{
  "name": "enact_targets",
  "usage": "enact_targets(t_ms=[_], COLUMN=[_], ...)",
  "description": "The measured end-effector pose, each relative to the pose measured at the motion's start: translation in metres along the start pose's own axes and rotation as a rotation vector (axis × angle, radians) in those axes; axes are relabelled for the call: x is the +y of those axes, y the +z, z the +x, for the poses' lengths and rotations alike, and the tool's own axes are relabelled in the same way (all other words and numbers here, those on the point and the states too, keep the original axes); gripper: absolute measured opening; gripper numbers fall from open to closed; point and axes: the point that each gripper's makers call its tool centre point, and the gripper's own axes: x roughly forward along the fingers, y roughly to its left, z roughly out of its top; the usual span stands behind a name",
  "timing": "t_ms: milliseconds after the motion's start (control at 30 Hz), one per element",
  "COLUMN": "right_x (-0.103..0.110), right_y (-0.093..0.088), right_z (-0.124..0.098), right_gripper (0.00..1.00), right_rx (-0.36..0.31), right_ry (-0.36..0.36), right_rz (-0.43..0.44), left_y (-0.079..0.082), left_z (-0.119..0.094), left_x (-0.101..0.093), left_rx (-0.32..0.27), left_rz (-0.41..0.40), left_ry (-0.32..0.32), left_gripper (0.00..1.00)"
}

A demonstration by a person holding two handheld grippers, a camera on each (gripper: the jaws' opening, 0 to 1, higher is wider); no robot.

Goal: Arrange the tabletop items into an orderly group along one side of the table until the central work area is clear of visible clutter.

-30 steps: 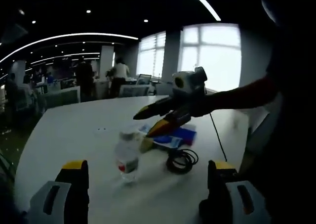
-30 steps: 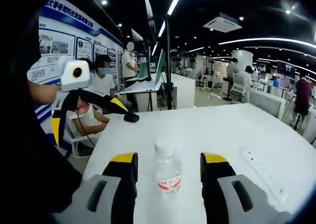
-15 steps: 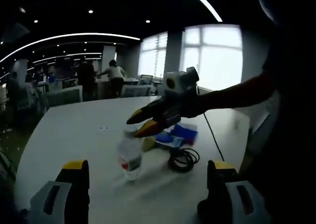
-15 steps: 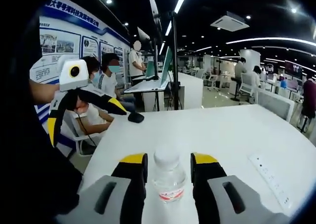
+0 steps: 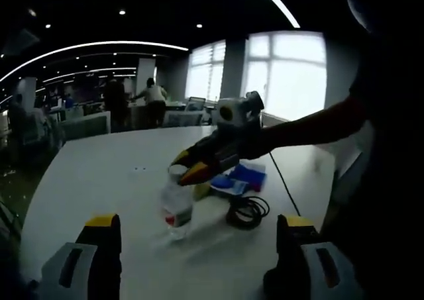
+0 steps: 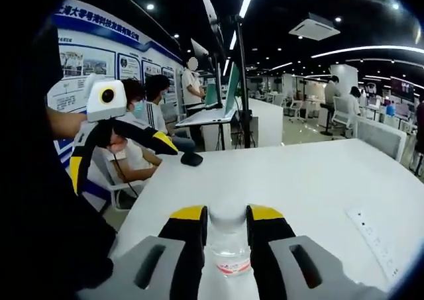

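Observation:
A clear water bottle (image 6: pixel 228 255) with a white cap and red label stands on the white table (image 6: pixel 311 181). My right gripper (image 6: pixel 227 215) has its yellow-tipped jaws pressed on both sides of the bottle's neck. In the left gripper view the same bottle (image 5: pixel 175 207) stands mid-table, with the right gripper (image 5: pixel 183 169) reaching in from the right and straddling its cap. My left gripper (image 5: pixel 197 224) is wide open, low and short of the bottle, with nothing between its jaws. In the right gripper view the left gripper (image 6: pixel 119 161) hangs open at the left.
Behind the bottle lie a coiled black cable (image 5: pixel 246 212), a blue packet (image 5: pixel 240 178) and a small yellowish item (image 5: pixel 201 191). A black mouse (image 6: pixel 191 159) sits at the table's far left edge, and a white power strip (image 6: pixel 372 237) lies at the right. People sit and stand beyond the table.
My right gripper has moved forward onto the bottle, and its jaws have narrowed from well apart to touching the neck. The left gripper has stayed open and nearly still.

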Motion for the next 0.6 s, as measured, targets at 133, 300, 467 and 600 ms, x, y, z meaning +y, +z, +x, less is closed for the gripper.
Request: enact_targets(t_ms=[133, 300, 467, 600], right_x=[0.0009, 0.0014, 0.0016, 0.0002], right_y=[0.0005, 0.0014, 0.0015, 0.0022], right_z=[-0.0001, 0.0, -0.0008, -0.0014], right_gripper=[0.19, 0.18, 0.17, 0.16], right_rx=[-0.019, -0.026, -0.027, -0.016], right_ry=[0.014, 0.016, 0.013, -0.005], right_rz=[0.013, 0.022, 0.044, 0.062], left_y=[-0.0014, -0.0052, -0.0056, -0.0044], left_z=[0.0013, 0.0041, 0.0046, 0.0038], left_x=[0.0019, 0.0026, 0.0012, 0.0023], left_rx=[0.007, 0.02, 0.019, 0.011], left_rz=[-0.003, -0.005, -0.003, -0.005], left_ry=[-0.001, -0.005, -0.011, -0.007], left_gripper=[0.96, 0.96, 0.95, 0.95])
